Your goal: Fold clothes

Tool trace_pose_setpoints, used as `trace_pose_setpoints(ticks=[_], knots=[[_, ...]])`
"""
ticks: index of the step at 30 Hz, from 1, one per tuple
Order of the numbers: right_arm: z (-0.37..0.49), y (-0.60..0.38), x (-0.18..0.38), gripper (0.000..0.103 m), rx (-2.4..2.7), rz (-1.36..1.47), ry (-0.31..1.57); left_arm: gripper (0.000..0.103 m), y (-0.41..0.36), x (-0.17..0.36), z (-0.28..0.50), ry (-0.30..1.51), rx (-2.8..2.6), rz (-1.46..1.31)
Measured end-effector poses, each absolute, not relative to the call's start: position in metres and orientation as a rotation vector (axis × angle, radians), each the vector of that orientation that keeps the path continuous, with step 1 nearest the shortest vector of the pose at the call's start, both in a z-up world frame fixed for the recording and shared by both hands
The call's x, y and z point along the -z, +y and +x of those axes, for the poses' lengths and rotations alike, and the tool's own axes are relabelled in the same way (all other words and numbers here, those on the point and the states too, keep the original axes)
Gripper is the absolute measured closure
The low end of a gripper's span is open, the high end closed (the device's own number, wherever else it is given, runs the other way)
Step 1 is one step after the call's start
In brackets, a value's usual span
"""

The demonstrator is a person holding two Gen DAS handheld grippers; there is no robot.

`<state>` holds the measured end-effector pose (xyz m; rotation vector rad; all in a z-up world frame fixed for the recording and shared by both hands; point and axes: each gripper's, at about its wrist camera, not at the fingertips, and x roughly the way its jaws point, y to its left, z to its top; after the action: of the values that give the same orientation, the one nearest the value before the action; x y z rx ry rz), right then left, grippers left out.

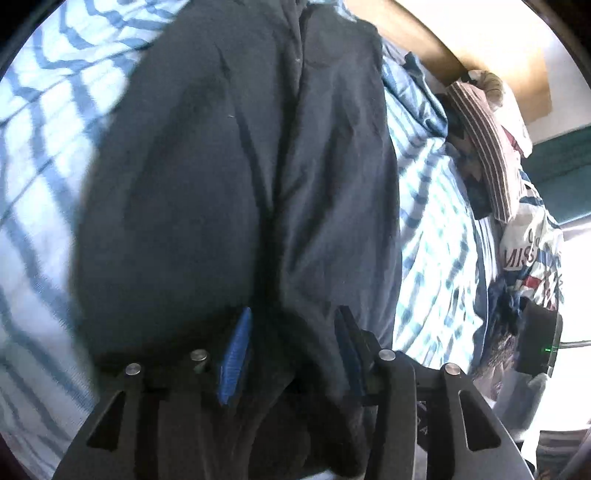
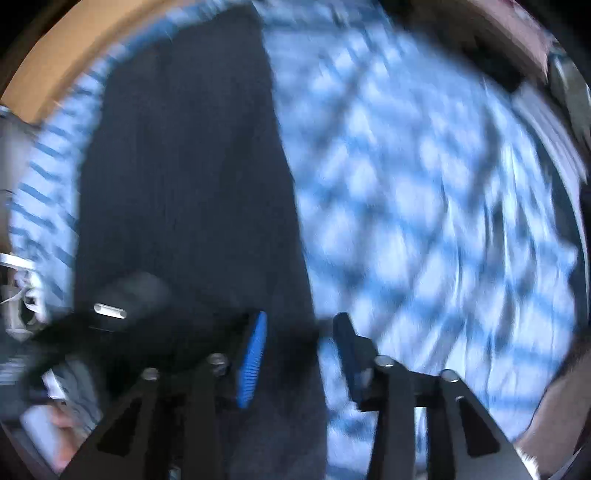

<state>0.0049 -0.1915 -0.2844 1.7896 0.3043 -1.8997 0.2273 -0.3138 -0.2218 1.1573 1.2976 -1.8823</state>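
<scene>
Dark blue garment (image 1: pixel 229 192): it lies long and flat on the bed, with a fold line running down its middle.
Where it is: it rests on the blue and white striped sheet (image 1: pixel 436 236); the right wrist view shows the same dark cloth (image 2: pixel 192 184) on the left half of the bed.
Left gripper (image 1: pixel 291 354): its two fingers stand apart, and the dark cloth bunches up between the blue pads (image 1: pixel 236 354). I cannot tell if the pads press on it.
Right gripper (image 2: pixel 299 354): its fingers are apart too, at the edge of the dark cloth, with one pad over the cloth and one over the sheet. Nothing is pinched.
Only the left view shows: a pile of other clothes (image 1: pixel 517 236) along the right side of the bed, with a striped piece (image 1: pixel 484 147) on top.
Only the right view shows: the other gripper's black body (image 2: pixel 122 314) low on the left. This view is blurry.
Behind the bed: a tan wall (image 1: pixel 461 33).
</scene>
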Motion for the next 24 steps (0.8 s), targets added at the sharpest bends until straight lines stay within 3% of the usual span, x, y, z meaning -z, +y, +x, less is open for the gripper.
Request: trace_pose_setpoints(ticks=[7, 12, 15, 17, 20, 24], knots=[[0.052, -0.164, 0.261, 0.054, 1.914, 1.803, 0.108, 0.055, -0.285, 0.206, 0.289, 1.397, 1.913, 1.052], [0.096, -0.159, 0.275, 0.052, 1.904, 1.795, 0.317, 0.055, -0.266, 0.205, 0.326, 1.391, 1.846, 1.063], [0.109, -0.163, 0.252, 0.052, 1.942, 1.724, 0.328, 0.055, -0.259, 0.218, 0.338, 1.403, 1.743, 1.114], [0.119, -0.167, 0.234, 0.042, 1.96, 1.648, 0.346, 0.055, -0.256, 0.22, 0.351, 1.439, 1.713, 1.107], [0.14, -0.171, 0.212, 0.036, 2.001, 1.476, 0.356, 0.055, -0.251, 0.218, 0.362, 1.462, 1.727, 1.066], [0.161, -0.176, 0.213, 0.035, 1.948, 1.375, 0.308, 0.055, -0.243, 0.207, 0.36, 1.419, 1.82, 0.983]])
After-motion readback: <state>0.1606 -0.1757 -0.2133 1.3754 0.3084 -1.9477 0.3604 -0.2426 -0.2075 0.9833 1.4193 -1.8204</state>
